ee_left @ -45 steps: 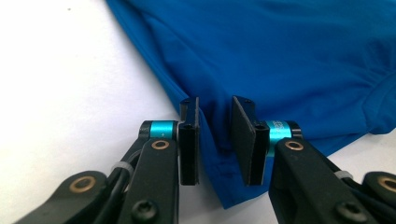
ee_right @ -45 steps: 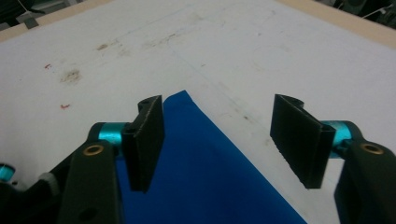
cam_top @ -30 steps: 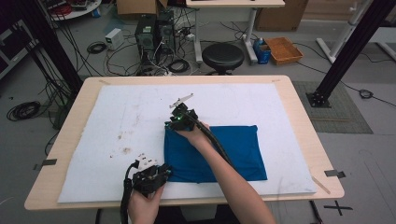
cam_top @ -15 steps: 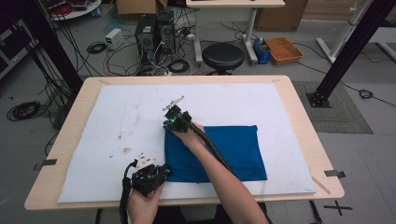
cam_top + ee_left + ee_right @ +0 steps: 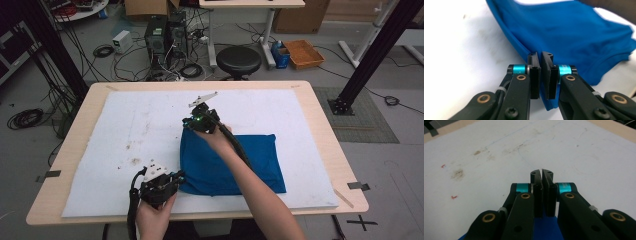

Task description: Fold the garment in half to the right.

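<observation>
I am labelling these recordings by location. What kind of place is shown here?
Probably a lab or workshop used for recording. Desktop computers and loose cables lie on the floor, black frame posts flank the wooden table, and a blue cloth lies on a stained white mat.

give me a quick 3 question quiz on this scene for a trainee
1. True or false: the left tongs are clamped on an edge of the blue cloth.
2. The right tongs are at which corner of the cloth? A near right, B far left, C far right.
3. Fill in: the cloth lies on a ___ mat.

Key: 1 true; 2 B; 3 white.
</observation>
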